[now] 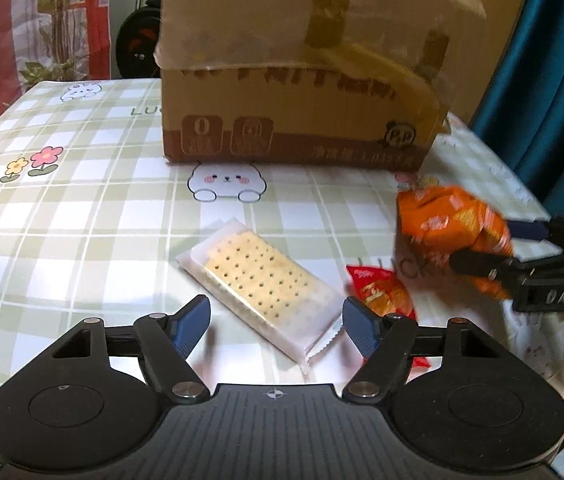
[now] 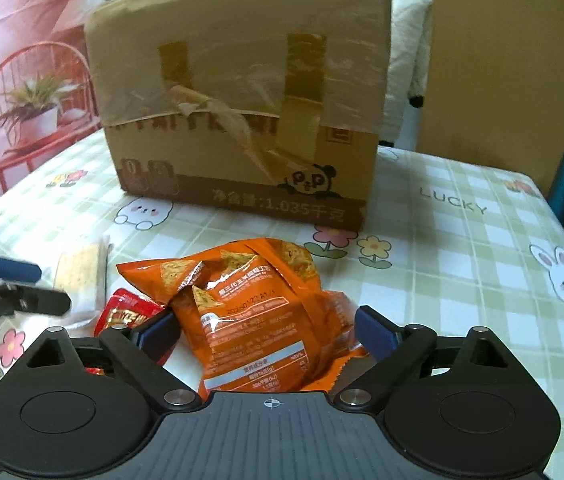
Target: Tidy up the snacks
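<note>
A clear packet of pale crackers (image 1: 266,284) lies on the checked tablecloth (image 1: 82,220). My left gripper (image 1: 276,326) straddles its near end, open, with the right pad close to the wrapper's edge and the left pad apart from it. An orange chip bag (image 2: 258,312) lies between the fingers of my right gripper (image 2: 266,334), which stands wide open around it. I cannot tell whether the pads touch the bag. A small red snack packet (image 2: 130,312) lies between the crackers and the orange bag. The left wrist view shows the orange bag (image 1: 454,232) and the right gripper (image 1: 498,246) at the right.
A taped cardboard box (image 2: 242,140) stands at the back of the table, its flap raised. The left gripper (image 2: 22,284) reaches in from the left edge of the right wrist view. A red chair (image 2: 34,92) and plants stand beyond the table's left side.
</note>
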The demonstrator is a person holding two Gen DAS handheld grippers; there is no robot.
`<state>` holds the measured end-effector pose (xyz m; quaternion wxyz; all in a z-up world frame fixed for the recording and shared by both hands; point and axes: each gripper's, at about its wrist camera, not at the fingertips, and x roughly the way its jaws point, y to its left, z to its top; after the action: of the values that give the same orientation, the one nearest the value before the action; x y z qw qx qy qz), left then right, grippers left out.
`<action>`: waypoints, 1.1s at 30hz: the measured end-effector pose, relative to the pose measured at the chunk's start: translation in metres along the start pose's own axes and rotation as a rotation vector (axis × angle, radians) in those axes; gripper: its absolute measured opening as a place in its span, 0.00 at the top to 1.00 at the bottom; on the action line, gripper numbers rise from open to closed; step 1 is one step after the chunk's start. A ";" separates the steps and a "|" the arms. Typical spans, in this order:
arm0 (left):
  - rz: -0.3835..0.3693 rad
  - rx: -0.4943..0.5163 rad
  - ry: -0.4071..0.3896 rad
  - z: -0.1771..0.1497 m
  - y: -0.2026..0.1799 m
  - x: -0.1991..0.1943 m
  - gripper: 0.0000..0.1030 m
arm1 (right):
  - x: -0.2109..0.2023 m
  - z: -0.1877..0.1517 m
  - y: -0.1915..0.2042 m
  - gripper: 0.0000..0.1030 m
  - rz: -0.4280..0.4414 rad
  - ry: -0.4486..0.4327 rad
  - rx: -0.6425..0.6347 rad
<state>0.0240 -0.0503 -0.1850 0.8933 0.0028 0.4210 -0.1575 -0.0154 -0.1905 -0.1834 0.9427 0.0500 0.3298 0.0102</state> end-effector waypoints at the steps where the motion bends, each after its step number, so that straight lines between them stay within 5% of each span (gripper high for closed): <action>1: 0.007 0.011 0.006 0.000 -0.001 0.003 0.28 | 0.001 0.000 0.000 0.12 -0.002 -0.002 0.003; 14: 0.130 -0.059 -0.038 0.024 0.033 0.024 0.30 | 0.006 0.003 -0.015 0.15 -0.053 -0.023 0.047; 21: 0.005 0.049 -0.105 0.027 -0.007 -0.006 0.32 | 0.001 0.004 -0.014 0.16 -0.050 -0.036 0.040; 25: -0.085 0.089 -0.057 0.018 -0.033 0.000 0.31 | 0.000 0.004 -0.014 0.16 -0.045 -0.042 0.038; 33: -0.107 0.118 0.007 0.008 -0.055 0.023 0.31 | -0.001 0.001 -0.014 0.16 -0.037 -0.051 0.050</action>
<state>0.0278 -0.1097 -0.1900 0.8803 0.0334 0.4139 -0.2297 -0.0161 -0.2050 -0.1832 0.9492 0.0678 0.3068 -0.0167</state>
